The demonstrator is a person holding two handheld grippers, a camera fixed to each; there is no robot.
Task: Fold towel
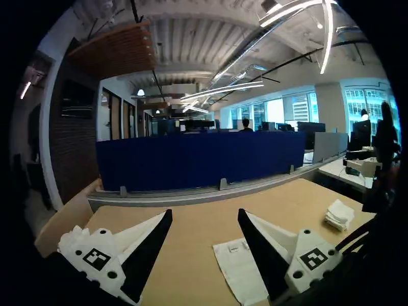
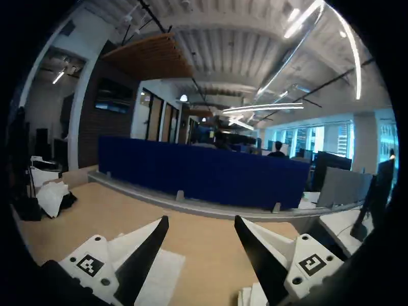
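Note:
A white towel (image 1: pixel 235 269) lies flat on the wooden table (image 1: pixel 204 229), partly under the right finger of my left gripper (image 1: pixel 204 211). That gripper is open above the table with nothing between its fingers. A small stack of folded white towels (image 1: pixel 339 214) rests near the table's right end. In the right gripper view, my right gripper (image 2: pixel 200 219) is open and holds nothing. The flat towel (image 2: pixel 166 275) lies below its left finger. The edge of a folded stack (image 2: pixel 249 297) peeks out by its right finger.
A blue partition (image 1: pixel 204 158) with a grey rail runs along the table's far edge. Crumpled white material (image 2: pixel 51 196) and dark gear sit at the table's left end. Desks with monitors (image 1: pixel 362 135) stand to the right, and a person sits far behind the partition.

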